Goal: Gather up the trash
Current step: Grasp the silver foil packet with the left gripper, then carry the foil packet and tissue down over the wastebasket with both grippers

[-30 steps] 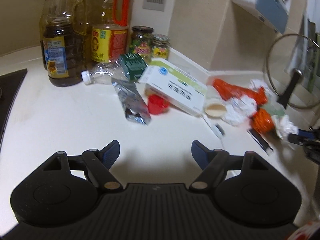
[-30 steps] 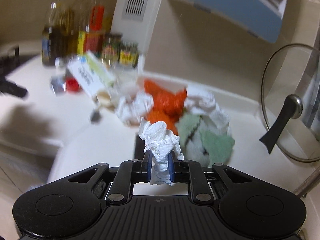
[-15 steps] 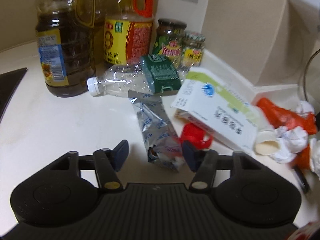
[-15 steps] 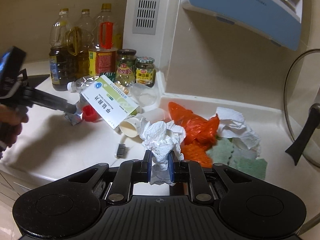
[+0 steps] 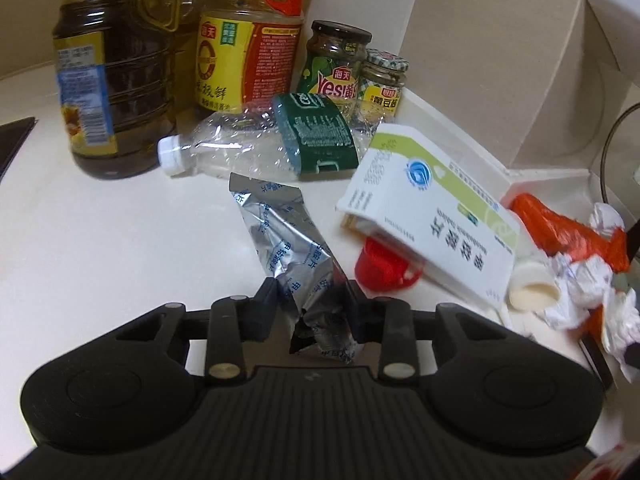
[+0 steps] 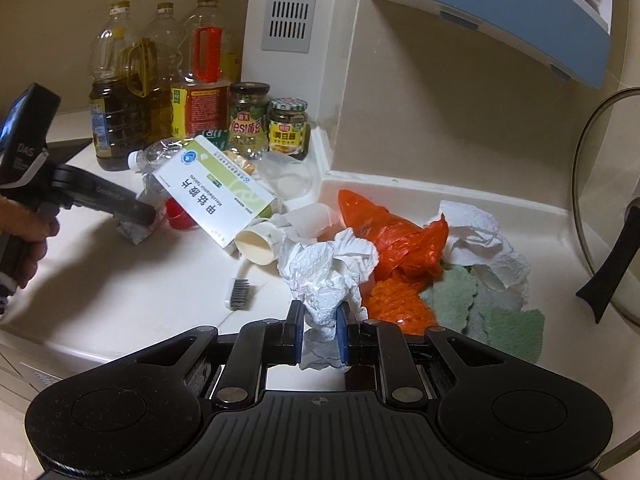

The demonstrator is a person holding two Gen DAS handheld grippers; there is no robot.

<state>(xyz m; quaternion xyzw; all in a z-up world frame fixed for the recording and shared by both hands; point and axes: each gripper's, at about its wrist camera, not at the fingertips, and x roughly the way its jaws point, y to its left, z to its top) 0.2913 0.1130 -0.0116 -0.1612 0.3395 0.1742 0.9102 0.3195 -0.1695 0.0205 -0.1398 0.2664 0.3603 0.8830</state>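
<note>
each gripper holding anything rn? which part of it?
Left gripper: jaws, just closing, now pinch the silver foil packet at its crumpled near end. Right gripper: shut on the crumpled white paper towel, at its lower part.

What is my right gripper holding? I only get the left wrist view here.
Observer: The right gripper is shut on a crumpled white paper towel.
Operator: What lies beyond the orange plastic bag?
Observer: A pale green ribbed cloth lies on the counter just right of the orange plastic bag, beside more crumpled white paper.
Operator: Anything overhead there?
Observer: A blue-fronted white appliance is mounted on the wall above that pile.
</note>
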